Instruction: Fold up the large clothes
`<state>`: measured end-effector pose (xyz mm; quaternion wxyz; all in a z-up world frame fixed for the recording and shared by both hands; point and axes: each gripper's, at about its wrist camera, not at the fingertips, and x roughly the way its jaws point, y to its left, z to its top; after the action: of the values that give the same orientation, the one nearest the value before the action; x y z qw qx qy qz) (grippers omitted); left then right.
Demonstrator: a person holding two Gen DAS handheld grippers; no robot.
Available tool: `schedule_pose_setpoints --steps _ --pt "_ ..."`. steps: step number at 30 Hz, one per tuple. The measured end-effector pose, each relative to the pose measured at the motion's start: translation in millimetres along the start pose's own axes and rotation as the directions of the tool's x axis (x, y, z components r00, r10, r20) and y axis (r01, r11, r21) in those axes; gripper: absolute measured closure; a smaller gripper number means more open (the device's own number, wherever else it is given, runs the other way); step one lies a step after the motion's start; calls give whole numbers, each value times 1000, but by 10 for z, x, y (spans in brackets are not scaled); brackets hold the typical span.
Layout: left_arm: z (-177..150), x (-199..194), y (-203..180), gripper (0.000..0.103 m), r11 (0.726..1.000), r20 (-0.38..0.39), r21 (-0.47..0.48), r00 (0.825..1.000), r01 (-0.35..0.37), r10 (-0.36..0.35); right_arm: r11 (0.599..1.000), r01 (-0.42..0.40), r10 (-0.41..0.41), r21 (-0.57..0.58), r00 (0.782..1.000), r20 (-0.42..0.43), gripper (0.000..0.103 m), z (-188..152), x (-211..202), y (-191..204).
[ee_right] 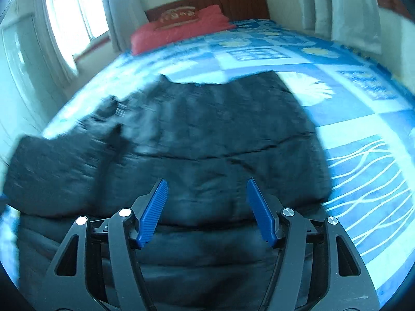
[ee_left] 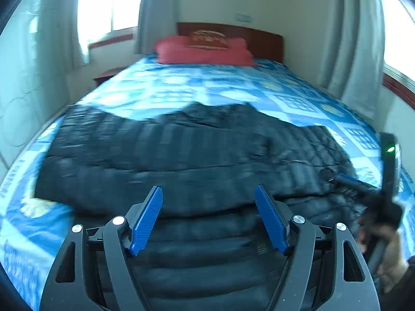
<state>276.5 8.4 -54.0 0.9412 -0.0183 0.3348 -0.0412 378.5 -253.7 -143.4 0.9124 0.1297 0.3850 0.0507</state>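
The black quilted jacket (ee_left: 181,160) lies spread on the blue bedspread (ee_left: 207,85). The left gripper (ee_left: 208,194) and the right gripper (ee_right: 207,186) both stand wide above it, holding nothing.

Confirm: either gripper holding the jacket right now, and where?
Neither. Left gripper and right gripper both stand open above the black jacket, nothing between the fingers.
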Motion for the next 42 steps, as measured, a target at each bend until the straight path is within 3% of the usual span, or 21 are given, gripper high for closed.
schedule_pose_setpoints --steps 3,9,11,12,16,20,23,28,33,38,40,42 --pt "-46 -108 390 30 996 18 -46 997 -73 73 998 -63 63 -13 997 -38 39 39 125 322" --pt "-131 -191 965 30 980 11 -137 989 -145 148 995 -84 78 -54 992 -97 39 64 497 811" --pt "-159 -191 1115 30 974 3 -156 986 -161 164 992 -90 80 -88 990 -112 54 52 555 919" --pt "-170 -183 1154 30 973 0 -160 986 -165 167 988 -96 81 -118 988 -129 71 41 580 993" --pt "-180 -166 1243 30 970 -6 -167 984 -176 177 979 -99 85 -176 993 -87 84 79 422 1043" --pt "-176 -170 1280 30 970 1 -174 985 -168 171 983 -44 46 -176 999 11 85 256 105 795" --pt "-143 -139 1255 30 973 3 -163 986 -165 168 990 21 -14 -137 999 49 85 424 -42 400" --pt "-46 2 1207 30 977 -2 -139 986 -163 164 990 113 -111 -81 993 32 85 517 10 -169" --pt "63 230 1198 30 976 -26 -119 983 -183 181 986 158 -161 -57 986 -51 84 414 284 -532" --pt "154 463 1246 30 972 -57 -104 977 -211 206 983 170 -174 -76 984 -49 76 375 221 -513" --pt "201 538 1294 30 970 -63 -107 975 -218 212 978 195 -195 -79 981 0 61 410 126 -429" --pt "253 621 1318 30 969 -60 -99 974 -224 219 976 197 -193 -94 980 46 60 445 34 -328"
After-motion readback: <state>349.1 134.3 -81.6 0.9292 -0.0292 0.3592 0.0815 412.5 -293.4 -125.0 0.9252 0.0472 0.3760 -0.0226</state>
